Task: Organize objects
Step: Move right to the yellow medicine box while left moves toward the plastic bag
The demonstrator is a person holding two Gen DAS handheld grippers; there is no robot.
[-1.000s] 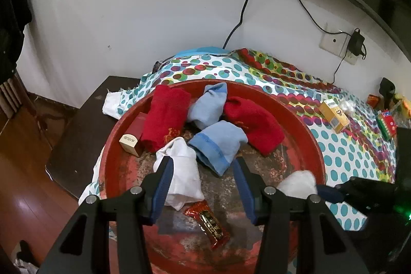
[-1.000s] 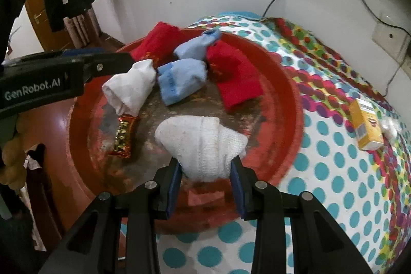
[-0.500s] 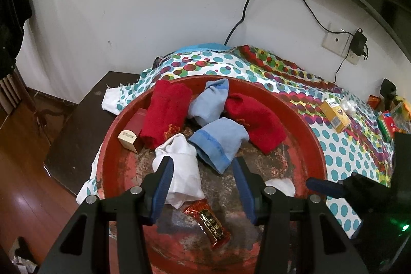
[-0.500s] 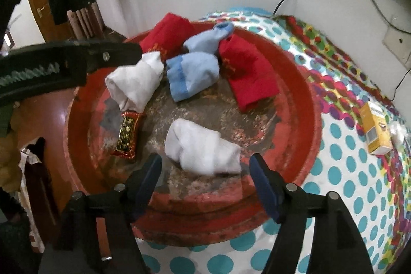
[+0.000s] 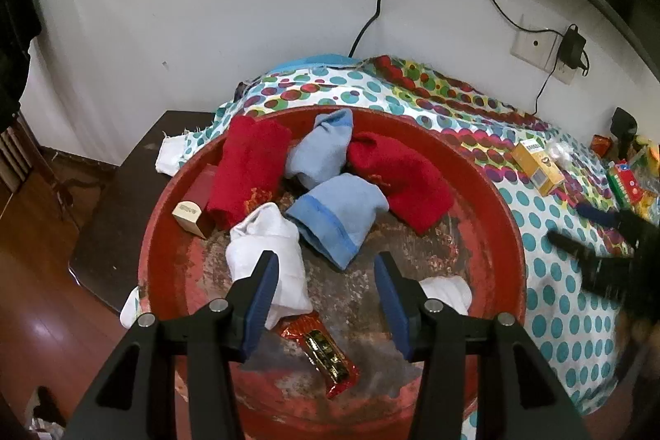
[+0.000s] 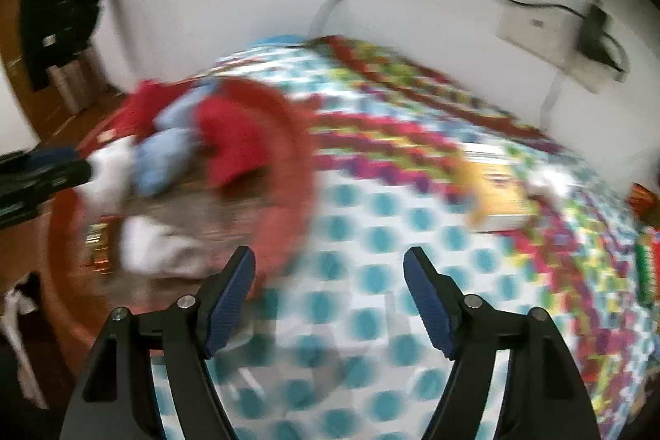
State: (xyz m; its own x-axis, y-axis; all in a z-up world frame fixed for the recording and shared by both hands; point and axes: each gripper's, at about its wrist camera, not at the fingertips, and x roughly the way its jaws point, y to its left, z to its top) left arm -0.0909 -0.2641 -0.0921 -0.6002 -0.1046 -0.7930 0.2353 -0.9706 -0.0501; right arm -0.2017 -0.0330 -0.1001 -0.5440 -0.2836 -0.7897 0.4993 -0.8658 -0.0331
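A round red tray (image 5: 511,234) holds rolled socks: two red (image 5: 247,159), two light blue (image 5: 338,213), one white (image 5: 268,254) at the left and one white (image 5: 447,289) near the right rim, plus a red snack packet (image 5: 326,349). My left gripper (image 5: 326,275) is open and empty above the tray's front. My right gripper (image 6: 330,275) is open and empty over the dotted cloth (image 6: 371,225), right of the tray (image 6: 297,151); it shows blurred in the left wrist view (image 5: 594,234).
A small box (image 5: 194,201) leans inside the tray's left rim. A yellow carton (image 5: 536,163) and colourful packets (image 5: 627,184) lie on the cloth at the right. Wall, socket and cables stand behind. A dark table edge and wooden floor lie left.
My right gripper opened, let go of the white sock in the tray, and swung right over the cloth. The left gripper has hardly moved.
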